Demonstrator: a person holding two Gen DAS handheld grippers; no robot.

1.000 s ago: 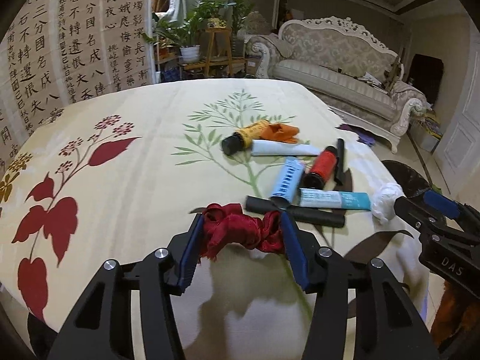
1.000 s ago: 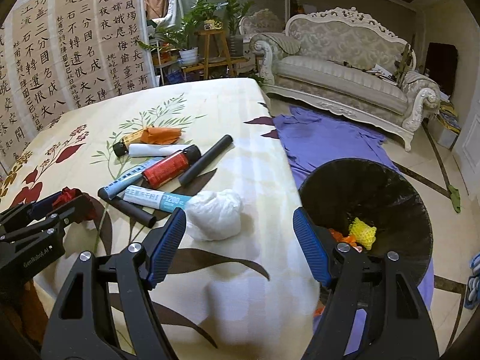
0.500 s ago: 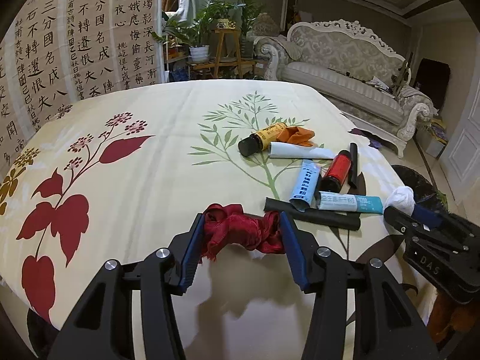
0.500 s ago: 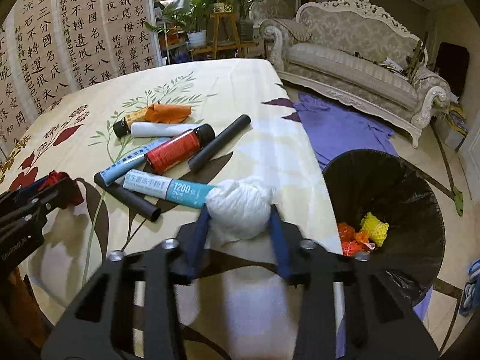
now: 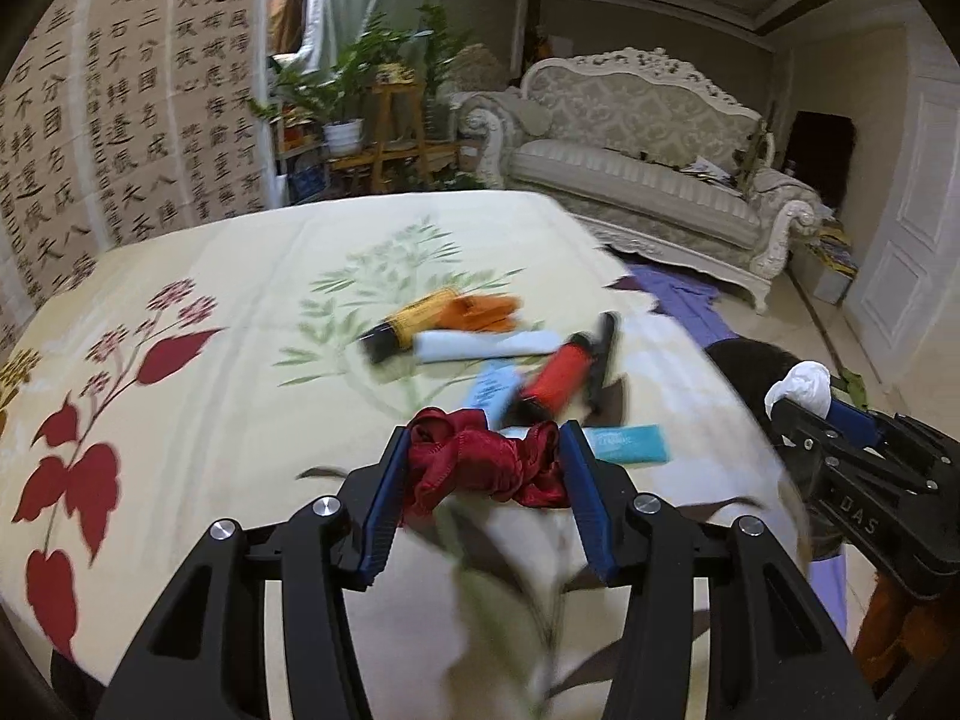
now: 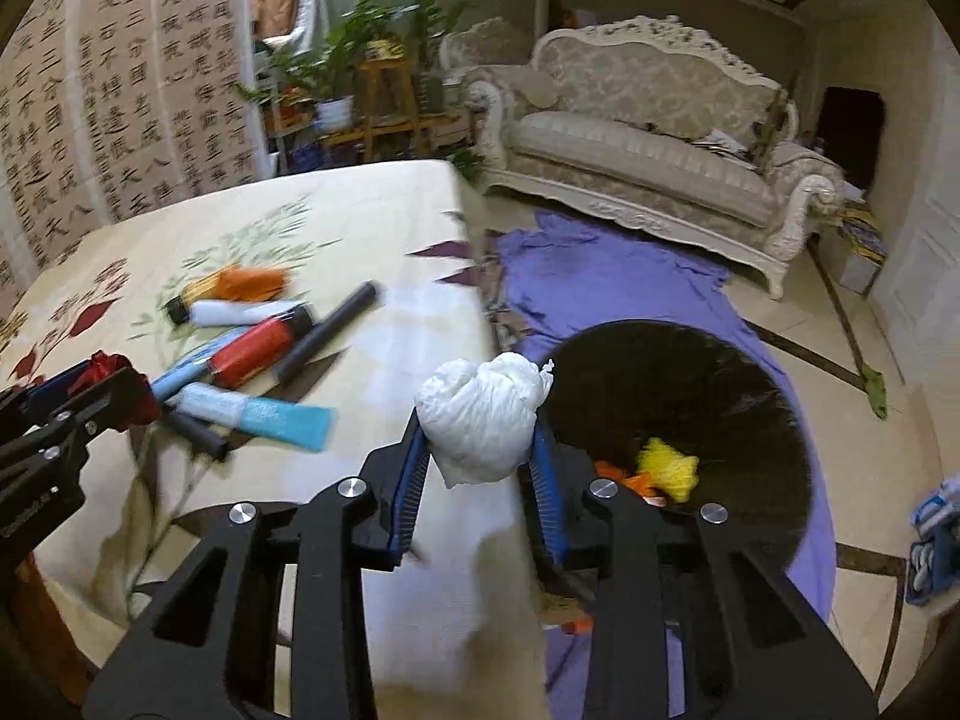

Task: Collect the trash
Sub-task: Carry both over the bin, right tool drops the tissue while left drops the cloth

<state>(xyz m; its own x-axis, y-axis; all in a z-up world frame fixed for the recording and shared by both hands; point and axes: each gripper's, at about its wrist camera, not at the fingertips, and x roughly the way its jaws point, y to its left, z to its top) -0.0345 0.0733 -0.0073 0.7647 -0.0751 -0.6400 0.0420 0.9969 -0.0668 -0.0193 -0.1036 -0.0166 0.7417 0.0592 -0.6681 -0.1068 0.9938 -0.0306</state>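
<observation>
My left gripper [image 5: 483, 450] is shut on a crumpled red ribbon [image 5: 480, 465] and holds it above the table's near edge. My right gripper [image 6: 480, 438] is shut on a white crumpled wad [image 6: 483, 420], lifted at the table's right edge beside the black trash bin [image 6: 720, 372]. The bin holds yellow and orange scraps [image 6: 666, 471]. In the left wrist view the right gripper [image 5: 804, 405] with the white wad [image 5: 804, 384] shows at the right. In the right wrist view the left gripper [image 6: 102, 378] with the red ribbon [image 6: 108, 366] shows at the left.
On the floral tablecloth [image 5: 210, 390] lie a yellow tube [image 5: 408, 318], an orange scrap [image 5: 486, 309], a white tube [image 5: 480, 345], a red bottle [image 5: 558, 375], black sticks [image 6: 330, 339] and blue tubes [image 6: 264, 414]. A purple cloth [image 6: 600, 276] covers the floor before a sofa [image 6: 648, 168].
My right gripper closed on the white wad and lifted it off the table toward the bin. My left gripper, still holding the red ribbon, rose and moved right.
</observation>
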